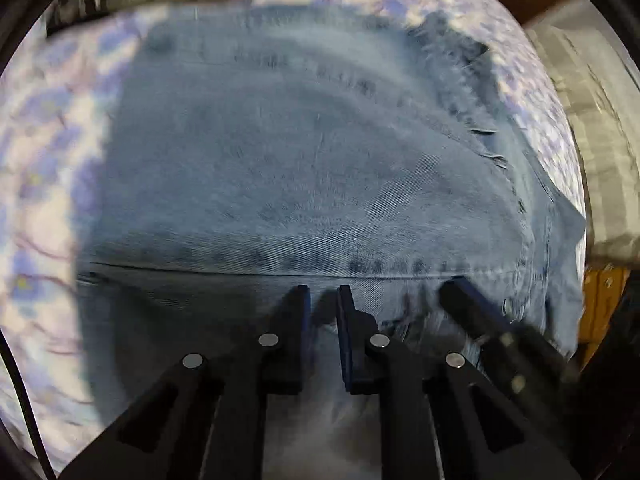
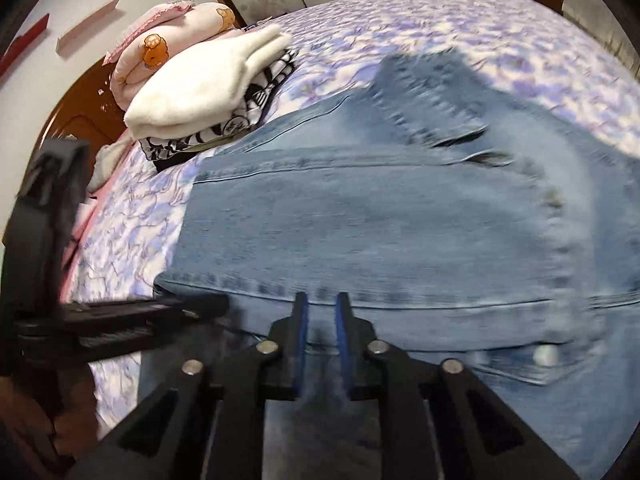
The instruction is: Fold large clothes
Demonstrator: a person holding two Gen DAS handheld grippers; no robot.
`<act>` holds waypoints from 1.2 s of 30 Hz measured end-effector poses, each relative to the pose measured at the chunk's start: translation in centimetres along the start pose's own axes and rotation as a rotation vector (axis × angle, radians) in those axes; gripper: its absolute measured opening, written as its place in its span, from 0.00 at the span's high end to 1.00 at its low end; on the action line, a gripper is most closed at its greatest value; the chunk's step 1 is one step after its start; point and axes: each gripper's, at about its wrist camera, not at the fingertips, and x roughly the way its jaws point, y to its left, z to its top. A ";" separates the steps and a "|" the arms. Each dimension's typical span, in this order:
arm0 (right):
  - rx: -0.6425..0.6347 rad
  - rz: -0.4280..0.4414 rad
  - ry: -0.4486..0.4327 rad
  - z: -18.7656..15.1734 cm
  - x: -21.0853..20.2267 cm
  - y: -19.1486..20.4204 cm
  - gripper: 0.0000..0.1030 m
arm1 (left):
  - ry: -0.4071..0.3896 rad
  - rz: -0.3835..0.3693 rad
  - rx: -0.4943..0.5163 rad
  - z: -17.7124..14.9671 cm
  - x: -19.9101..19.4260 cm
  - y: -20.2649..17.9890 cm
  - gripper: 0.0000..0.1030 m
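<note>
On the floral bedsheet [image 1: 48, 160], left wrist view: denim garment [image 1: 280, 168] filled the centre, partly folded, with a fold edge crossing at 6 o'clock. Left gripper [image 1: 323, 300] pinched denim there; right gripper's finger intruded at 4 o'clock. Bare sheet at 9 and 12.

Right wrist view: right gripper [image 2: 322, 308] likewise pinched the near edge. Further folds seemed due. Stacked clothes [image 2: 200, 88] at 10 o'clock; open sheet at 1.

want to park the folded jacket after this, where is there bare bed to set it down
Bare floral bedsheet lies beyond the denim jacket, toward the far wall, and in a narrower strip between the jacket's left edge and the bed's side. The far-left corner is crowded: white fleece on patterned clothes, beside pink bedding.
</note>
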 end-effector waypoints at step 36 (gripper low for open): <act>0.178 0.019 -0.128 5.0 0.0 -4.3 1.00 | -0.165 0.040 0.018 3.6 -4.9 2.7 0.95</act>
